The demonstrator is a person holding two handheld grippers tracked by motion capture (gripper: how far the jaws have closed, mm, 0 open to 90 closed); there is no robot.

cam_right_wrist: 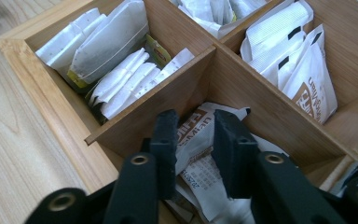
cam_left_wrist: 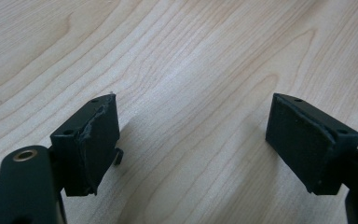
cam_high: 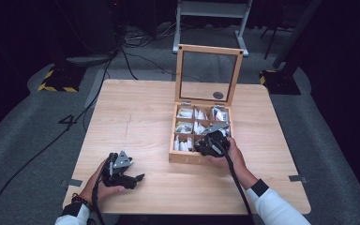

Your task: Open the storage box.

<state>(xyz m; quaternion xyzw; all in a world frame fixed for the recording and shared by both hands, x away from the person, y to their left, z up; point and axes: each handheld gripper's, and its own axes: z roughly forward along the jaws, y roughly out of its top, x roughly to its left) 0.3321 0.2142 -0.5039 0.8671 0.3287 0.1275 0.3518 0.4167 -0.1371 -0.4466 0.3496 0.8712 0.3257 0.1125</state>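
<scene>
A white paper sachet with brown print is lying in the near right compartment of the wooden tea box, and the right gripper is dipping into that compartment, its jaws drawn in narrow around the sachet's upper edge; I cannot tell whether they are pinching it yet. The packet looks light, thin and limp, likely to bend or slip, so a pinch on its flat top edge seems the surest hold. More sachets are standing in the neighbouring compartments, and the glass-paned lid is standing upright behind. Well apart to the left, the left gripper is resting low over the bare table, its jaws spread wide and holding nothing.
</scene>
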